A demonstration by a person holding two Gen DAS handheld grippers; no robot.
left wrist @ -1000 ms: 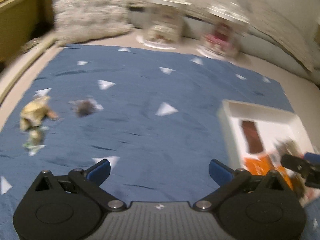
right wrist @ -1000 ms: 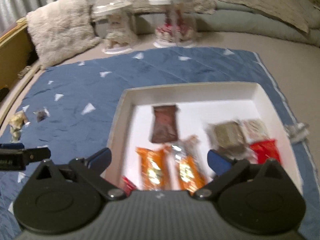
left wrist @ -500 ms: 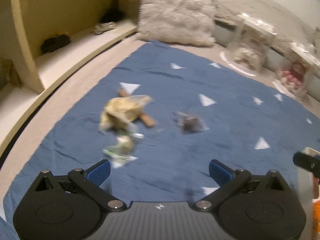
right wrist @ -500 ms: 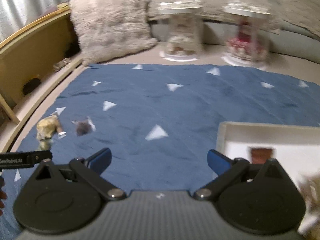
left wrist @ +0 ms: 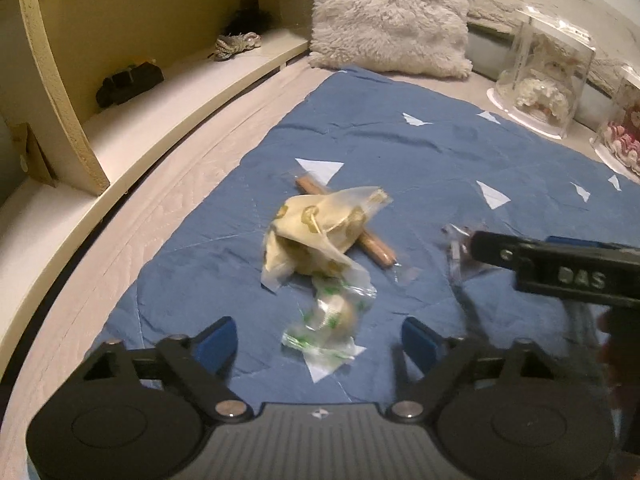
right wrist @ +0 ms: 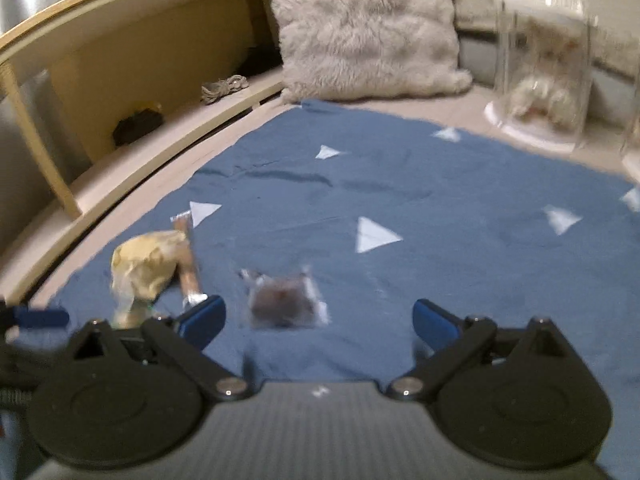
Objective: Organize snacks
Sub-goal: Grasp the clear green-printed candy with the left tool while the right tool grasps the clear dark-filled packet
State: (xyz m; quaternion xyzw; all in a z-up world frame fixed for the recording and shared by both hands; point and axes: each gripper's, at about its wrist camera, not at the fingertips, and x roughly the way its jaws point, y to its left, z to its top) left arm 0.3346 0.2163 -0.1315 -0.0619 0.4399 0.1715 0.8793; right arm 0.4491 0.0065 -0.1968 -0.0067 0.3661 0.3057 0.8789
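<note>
Both cameras have swung away from the white tray of a second ago and now face the loose snacks at the near left part of the blue cloth.

From the left wrist view, the left gripper hangs over a small clear wrapper with green print, which lies between its blue pads at about six o'clock; the jaws are closing, but the pads are still apart from it. Just above, toward the centre, sits a crumpled pale yellow bag with olive markings, its mouth twisted toward two o'clock. Under it lies a brown stick snack, long axis running from eleven o'clock to five o'clock, both ends showing past the bag. At three o'clock the right gripper reaches in from the edge over a clear wrapper with a dark sweet, which is partly hidden.

From the right wrist view, that dark sweet lies blurred between the spread jaws, untouched; the right gripper is released and holds nothing.

A shaggy pillow sits at twelve o'clock and a clear domed case at two o'clock.
</note>
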